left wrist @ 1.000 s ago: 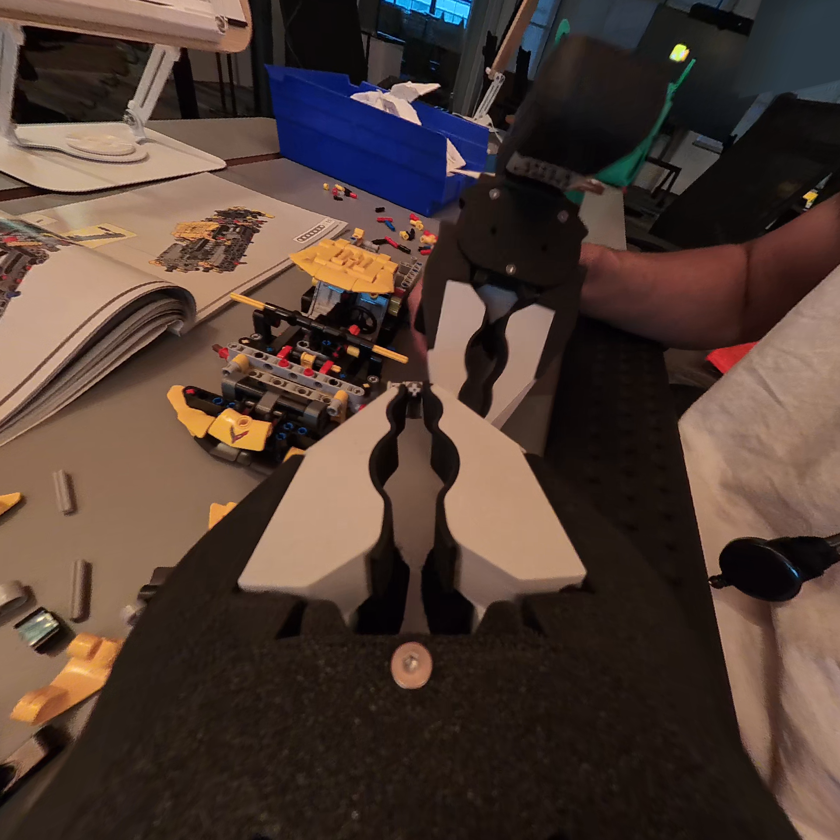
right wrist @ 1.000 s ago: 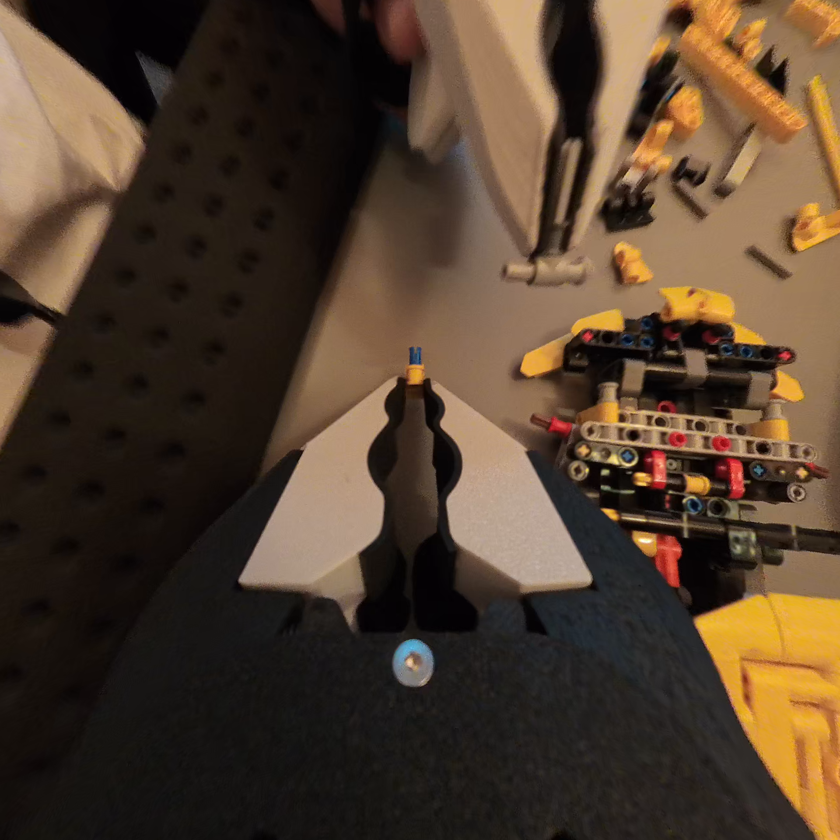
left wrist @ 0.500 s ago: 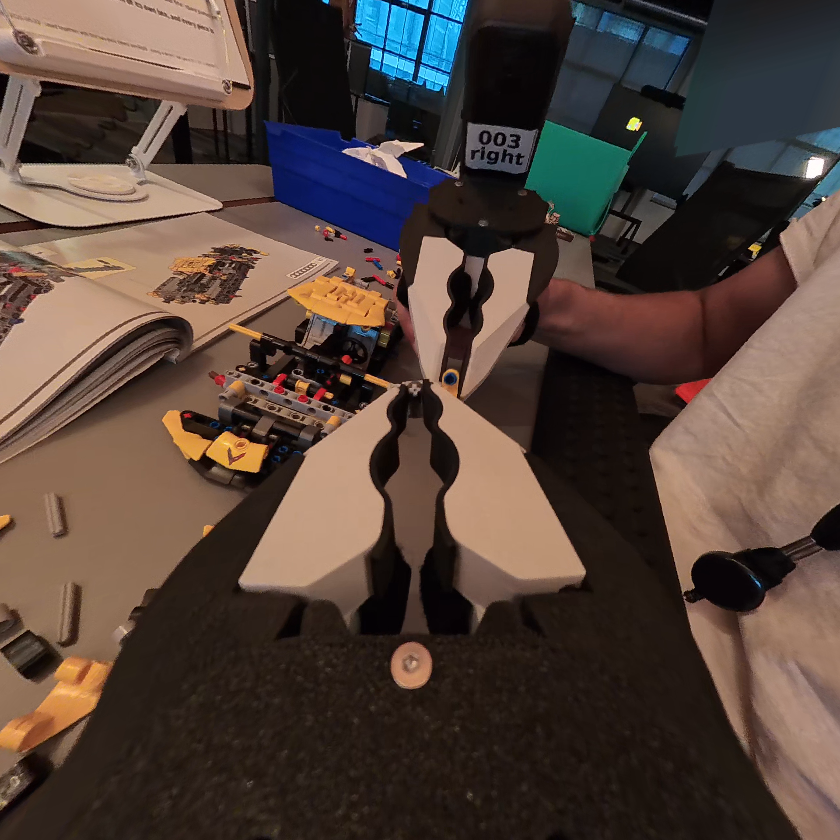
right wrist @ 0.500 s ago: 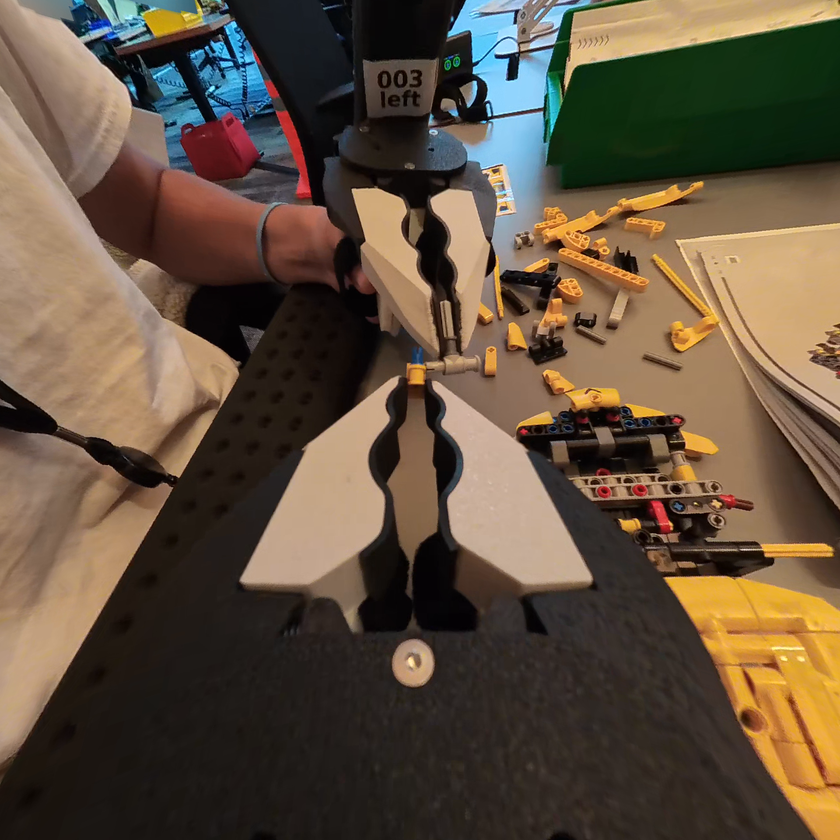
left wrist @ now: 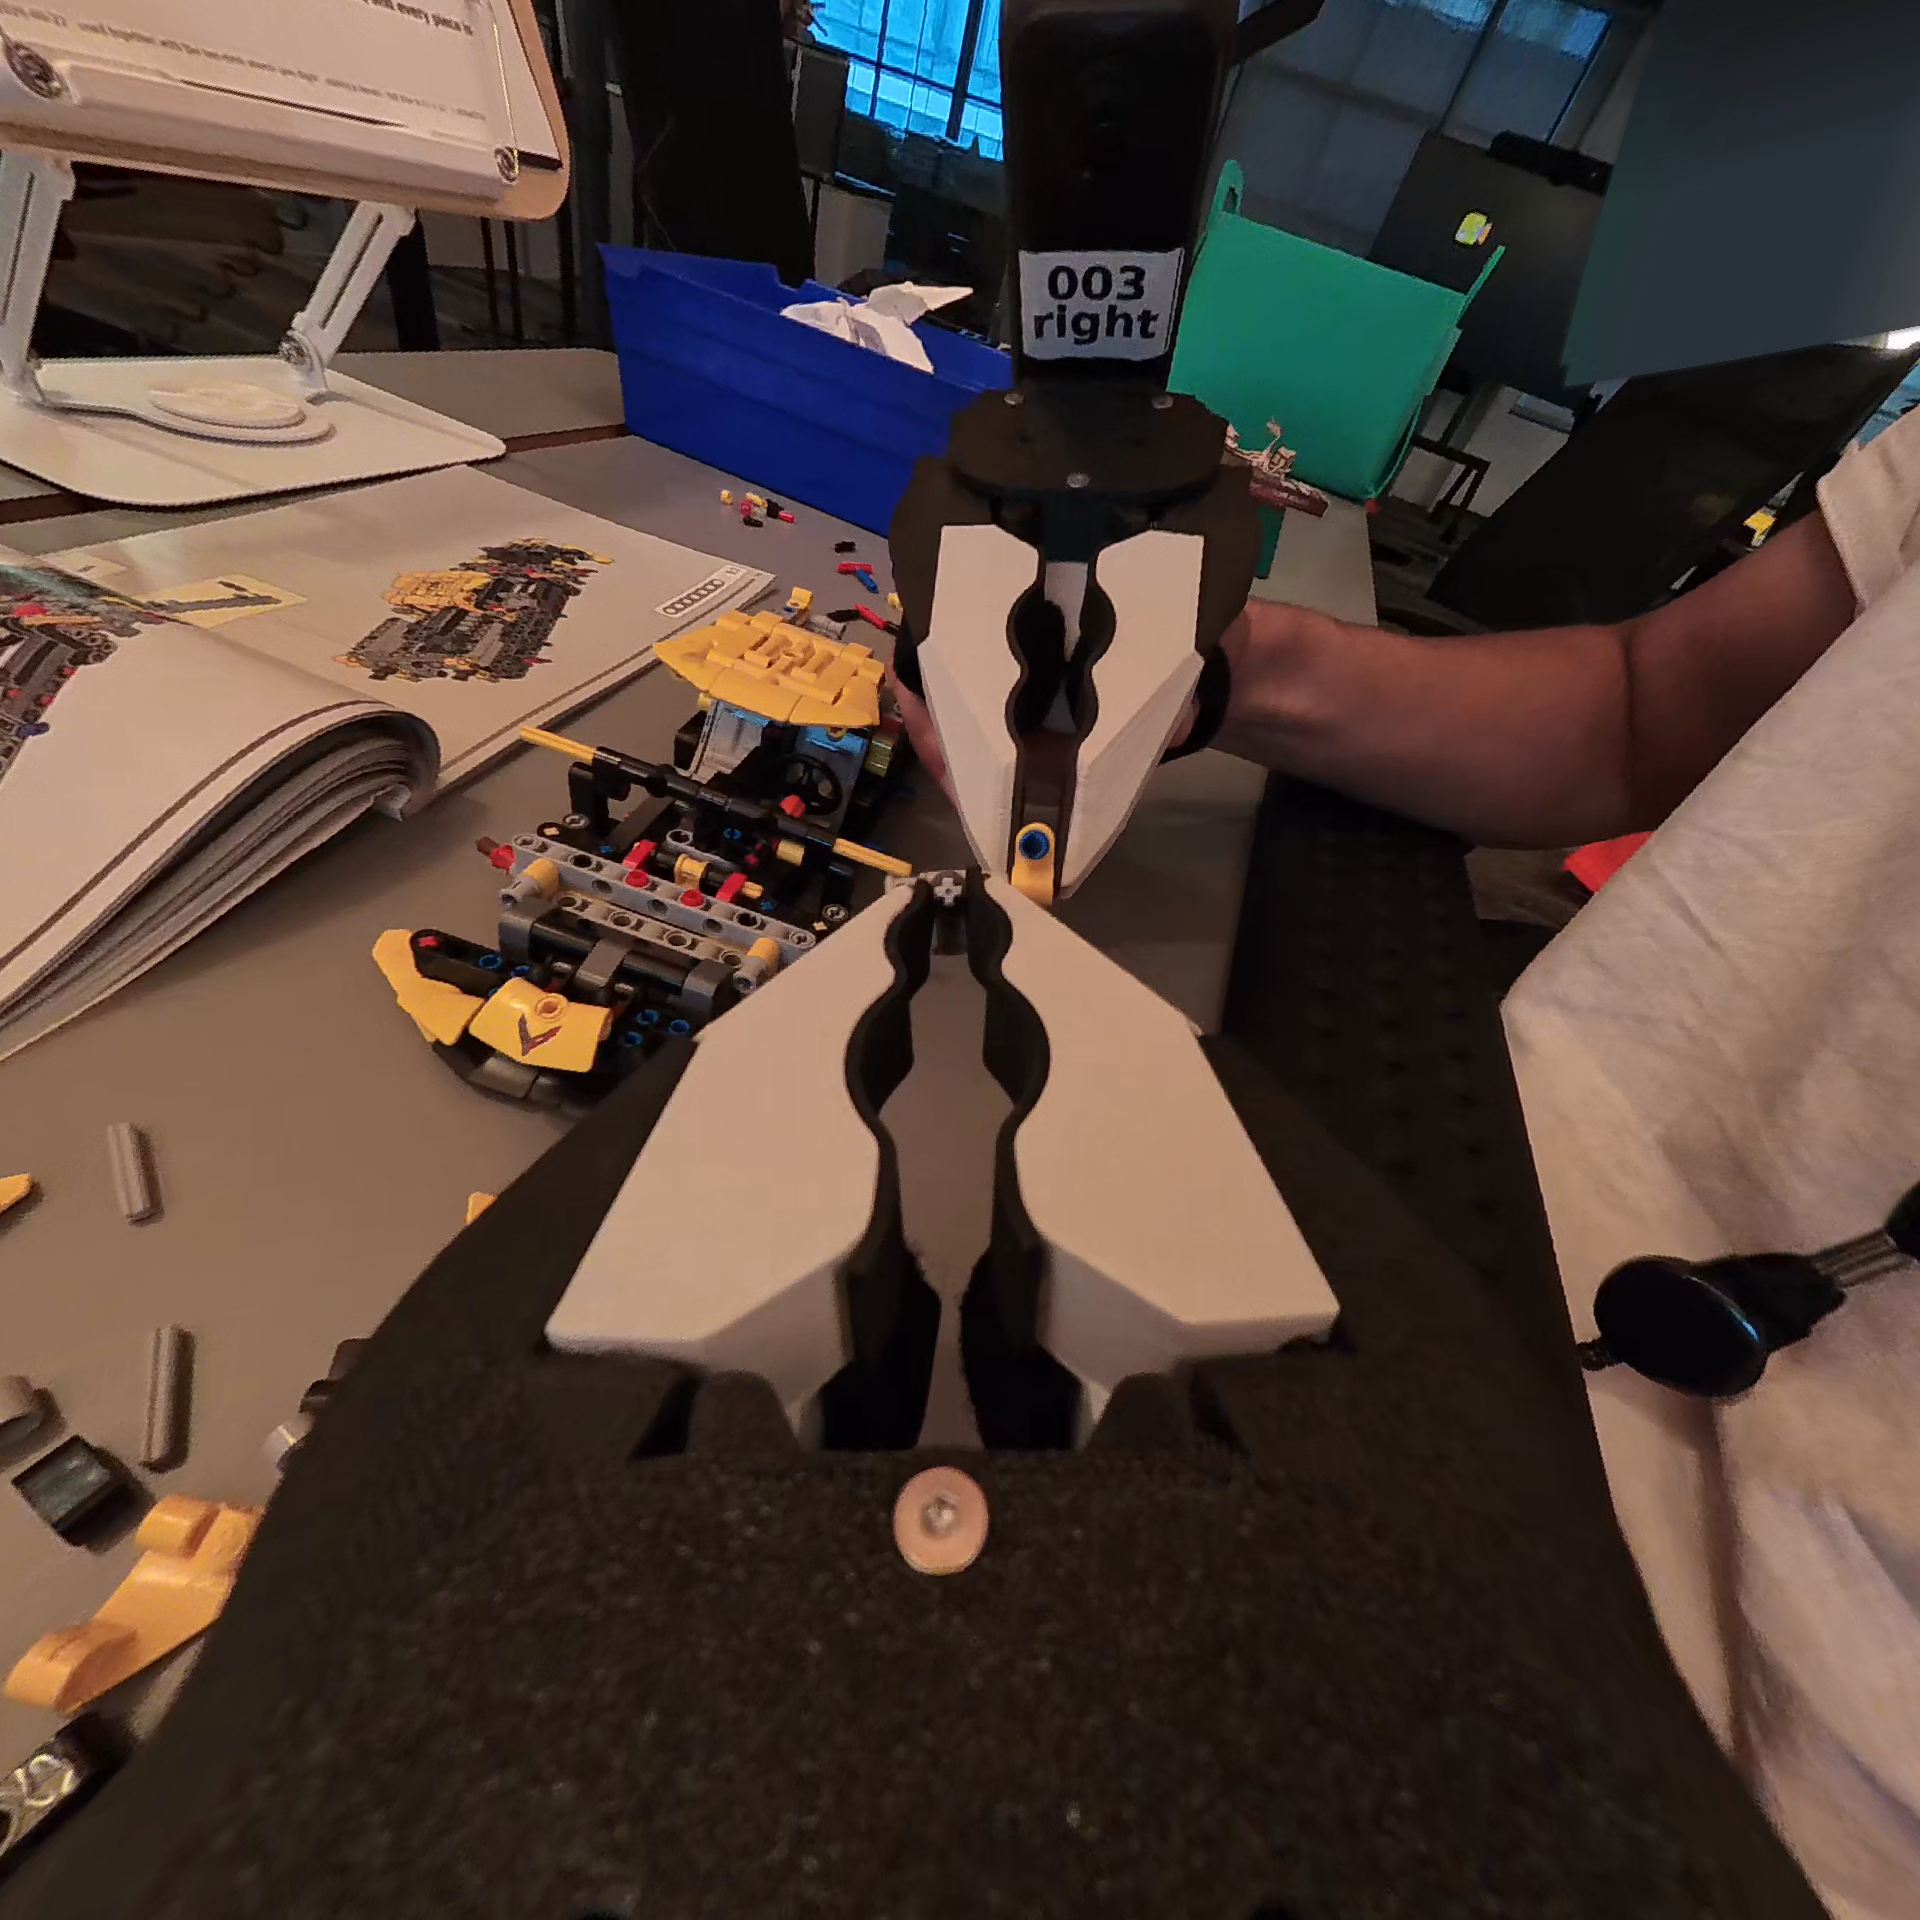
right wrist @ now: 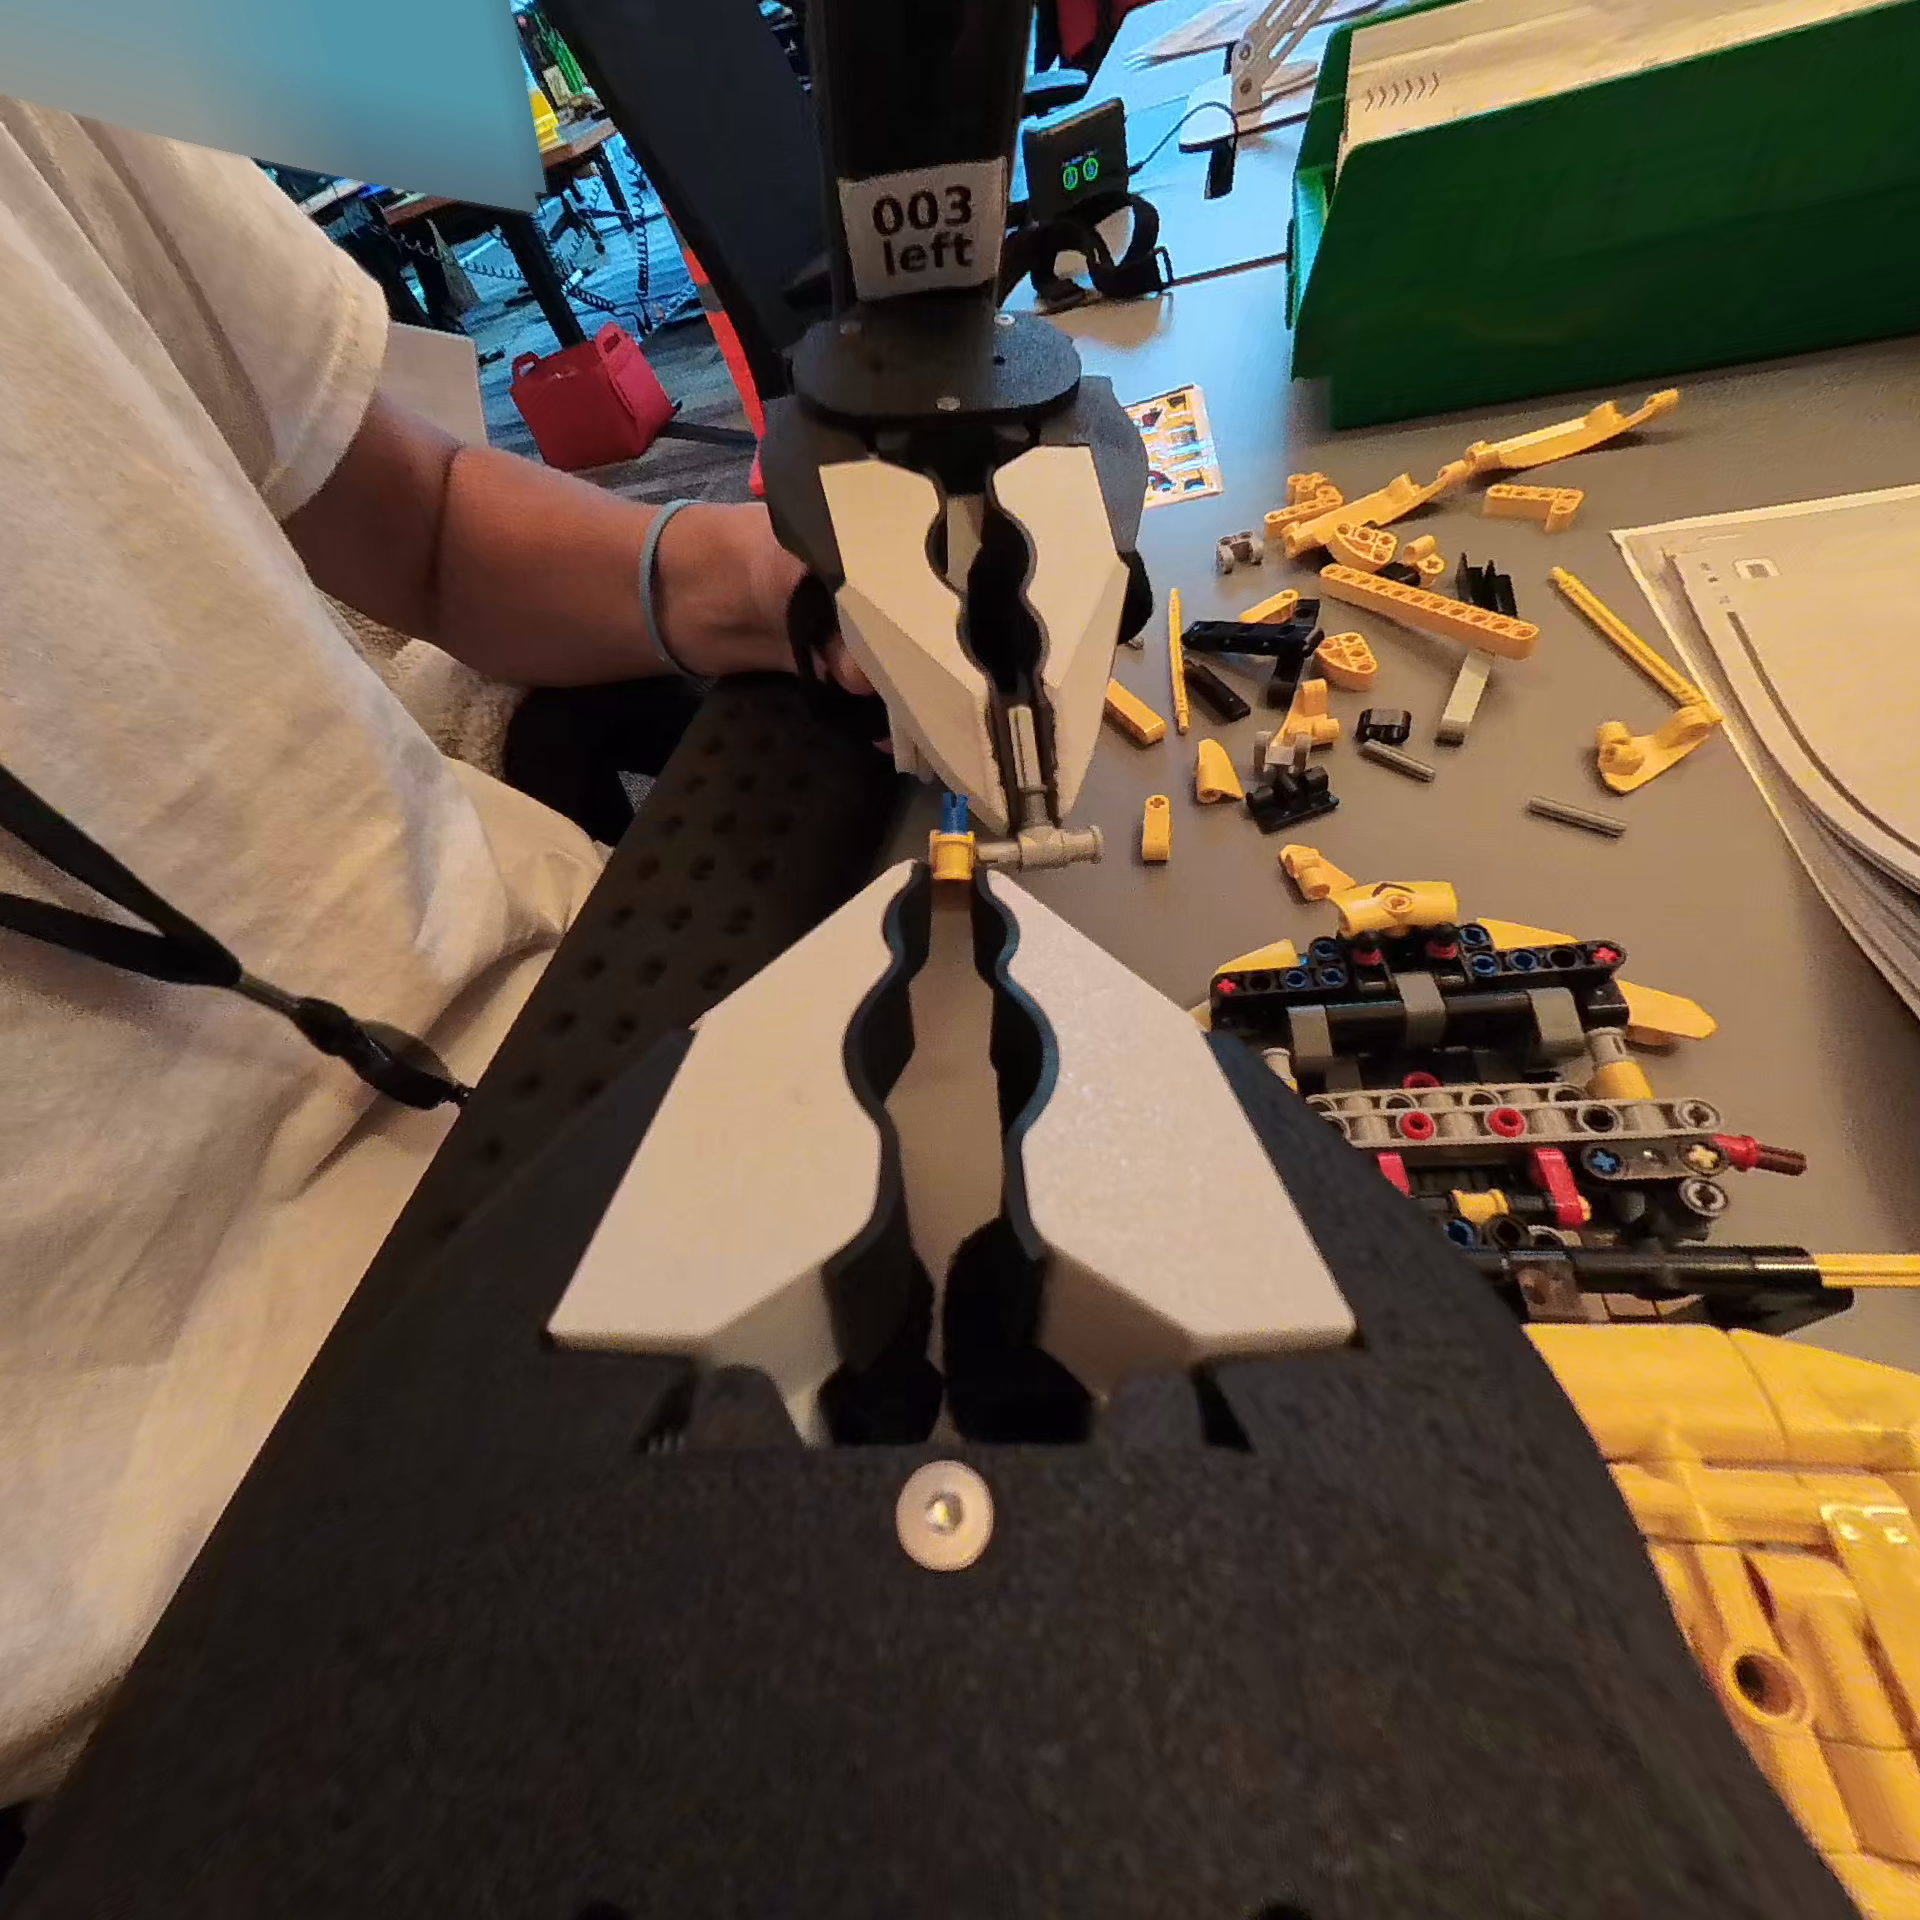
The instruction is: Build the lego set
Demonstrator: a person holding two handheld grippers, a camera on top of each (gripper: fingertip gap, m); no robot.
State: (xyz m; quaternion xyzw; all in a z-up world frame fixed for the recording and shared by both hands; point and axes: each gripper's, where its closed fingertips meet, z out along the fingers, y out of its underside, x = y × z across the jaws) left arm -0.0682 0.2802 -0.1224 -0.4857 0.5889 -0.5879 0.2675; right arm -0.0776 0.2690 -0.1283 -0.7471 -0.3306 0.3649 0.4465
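Note:
My left gripper is shut on a grey T-shaped connector, whose cross end shows in the left wrist view. My right gripper is shut on a small yellow connector with a blue pin. The two grippers point at each other, tip to tip, above the table. The grey connector's side arm touches the yellow connector. The half-built black, grey and yellow lego car sits on the table beside the tips; it also shows in the right wrist view.
An open instruction booklet lies left of the car. Several loose yellow, black and grey pieces lie scattered. A blue bin and a green bin stand at the back. A black perforated strip runs along the table edge by the person. Only a small space, under 4 cm, lies between the two pairs of fingers.
Both grippers have swung up from the table and turned to face each other. Their tips have closed in until the grey and yellow pieces touch.

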